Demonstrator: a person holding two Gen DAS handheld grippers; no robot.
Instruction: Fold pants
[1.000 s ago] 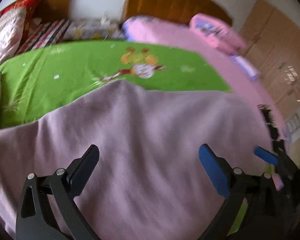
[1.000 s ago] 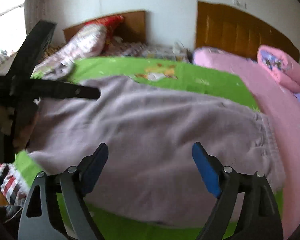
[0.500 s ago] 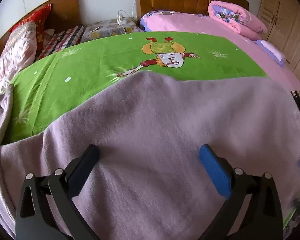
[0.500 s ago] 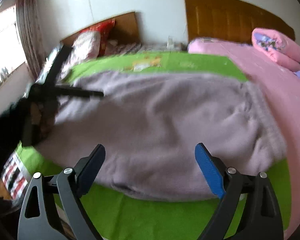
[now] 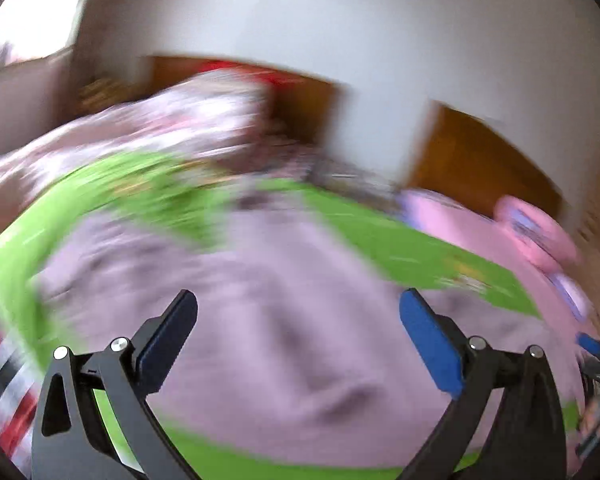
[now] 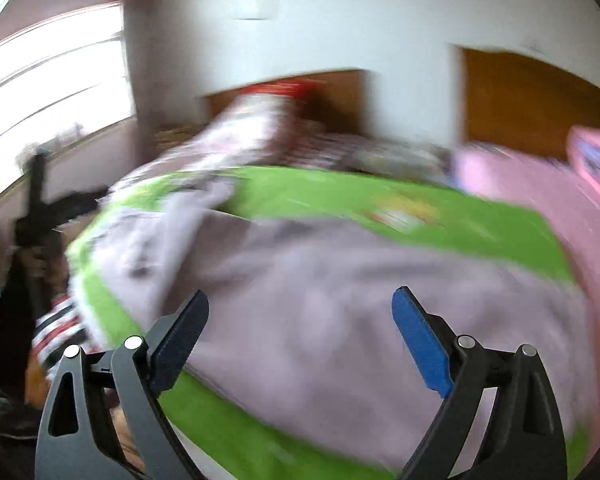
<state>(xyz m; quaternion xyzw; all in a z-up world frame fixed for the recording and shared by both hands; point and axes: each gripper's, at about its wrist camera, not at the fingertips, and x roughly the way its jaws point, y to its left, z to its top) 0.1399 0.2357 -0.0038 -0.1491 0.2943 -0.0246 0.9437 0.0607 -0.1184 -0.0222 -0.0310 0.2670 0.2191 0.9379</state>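
The left tongs (image 5: 298, 334) stand wide apart with nothing between the blue pads, poised above the pants (image 5: 284, 320). The right tongs (image 6: 300, 330) are likewise spread wide and empty, over the near part of the same garment (image 6: 340, 300). The pants are a pale mauve, soft-looking fabric, lying spread across a green bed sheet (image 6: 440, 208) — one broad panel near the tongs, a crumpled section trailing to the far left. Motion blur hides seams and cuffs. In the right wrist view the other tool shows dark at the left edge (image 6: 40, 216). A pink quilt (image 6: 540, 200) lies to the right; a patterned pillow (image 5: 204, 120) sits far against a wooden headboard (image 6: 340, 92).
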